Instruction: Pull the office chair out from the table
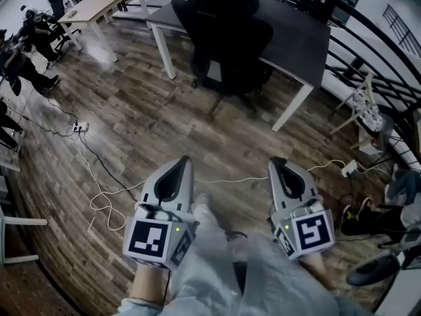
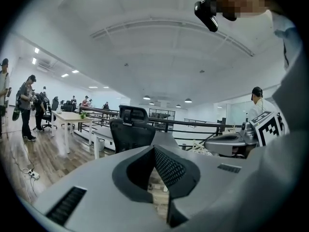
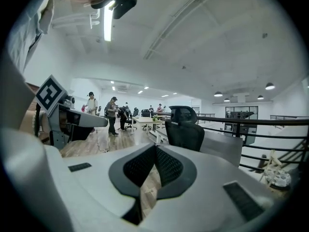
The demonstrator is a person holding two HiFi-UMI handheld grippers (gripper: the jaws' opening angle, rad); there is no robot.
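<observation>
Tightly clenched and empty, the left gripper (image 1: 185, 160) and right gripper (image 1: 276, 160) hang side by side, each cube bearing a black-and-white marker (image 1: 150, 239), over open plank floor (image 1: 197, 124). Ahead, well apart, the black office chair (image 1: 227, 38) sits pushed up to the dark table (image 1: 299, 28). White cables (image 1: 99, 176) trail left of the left gripper; a black railing (image 1: 388, 58) bounds the right. Only the gripper views show ceiling lights (image 3: 108, 21).

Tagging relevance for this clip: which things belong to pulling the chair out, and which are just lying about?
Job: office chair; dark table; left gripper and right gripper, both shut and empty.
Lying about: power strip; white cable; light table.
</observation>
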